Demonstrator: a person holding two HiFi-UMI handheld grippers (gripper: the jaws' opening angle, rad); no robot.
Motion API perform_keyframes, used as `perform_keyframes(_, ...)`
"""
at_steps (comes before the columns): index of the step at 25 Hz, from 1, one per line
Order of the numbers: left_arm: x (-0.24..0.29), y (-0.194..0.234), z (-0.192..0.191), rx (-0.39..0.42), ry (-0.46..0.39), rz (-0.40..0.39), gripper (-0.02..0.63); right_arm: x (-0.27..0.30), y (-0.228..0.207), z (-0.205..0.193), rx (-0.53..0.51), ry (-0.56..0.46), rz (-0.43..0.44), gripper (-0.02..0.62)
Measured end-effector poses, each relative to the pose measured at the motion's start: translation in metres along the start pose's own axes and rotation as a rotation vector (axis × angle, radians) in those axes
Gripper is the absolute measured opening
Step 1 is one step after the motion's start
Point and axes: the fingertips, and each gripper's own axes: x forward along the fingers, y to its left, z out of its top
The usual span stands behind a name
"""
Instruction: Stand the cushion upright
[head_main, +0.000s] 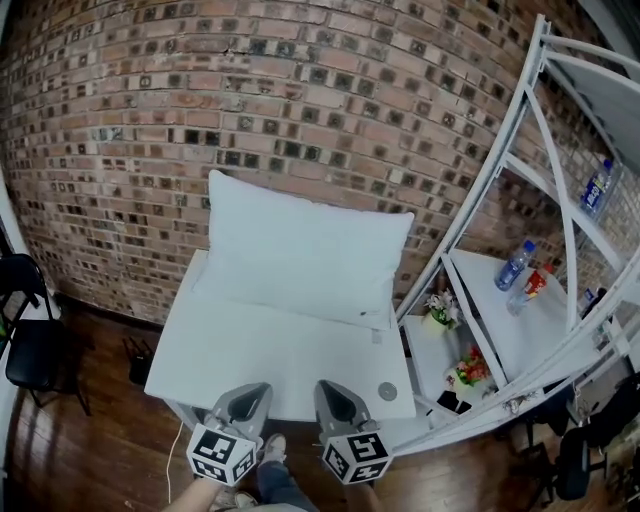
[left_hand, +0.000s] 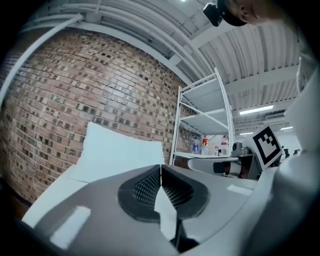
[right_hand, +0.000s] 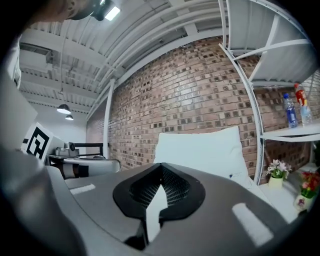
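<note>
Two grippers are hanging side by side at the near edge of the white table (head_main: 250, 350), both pointing roughly level toward the far wall. The left gripper (head_main: 252, 392) is showing its jaws pressed fully together, with nothing caught between the ribbed pads. The right gripper (head_main: 333, 390) is sitting just the same, closed tight and carrying nothing.

Straight ahead of them, across the bare stretch of tabletop, the cushion (head_main: 300, 255) is standing on its lower long edge at the table's far end. Its back is leaning against the brick wall (head_main: 200, 100). Its long axis is running left to right across the line the grippers are pointing along, and its face is looking back at them. Neither gripper is touching it; both are well apart from it and about equally near, each facing its own half.

Judging by this, the cushion is already looking upright, so any coming move would be only a straight reach forward to steady it. Nothing is lying in that path except a small round disc (head_main: 388, 392) set in the table's near right corner, beside the right gripper.

Off to the right, a white shelf rack (head_main: 497, 160) is crowding the cushion's right corner, holding bottles (head_main: 513, 265) and small flower pots (head_main: 440, 312). A black chair (head_main: 30, 340) is standing far off on the left.
</note>
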Motion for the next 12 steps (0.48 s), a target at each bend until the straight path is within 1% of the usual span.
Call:
perform_keyframes(1, -0.002, 0.0, -0.001, -0.001, 0.002, 0.003, 0.0, -0.001, 0.002, -0.002, 0.003, 0.002, 0.002, 0.0)
perform_keyframes(7, -0.014, 0.003, 0.0, -0.006, 0.0, 0.022, 0.0, -0.007, 0.012, -0.002, -0.018, 0.014, 0.016, 0.0)
perform_keyframes(12, -0.015, 0.003, -0.006, -0.013, 0.016, 0.022, 0.0, -0.01, 0.01, -0.004, -0.023, 0.021, 0.016, 0.0)
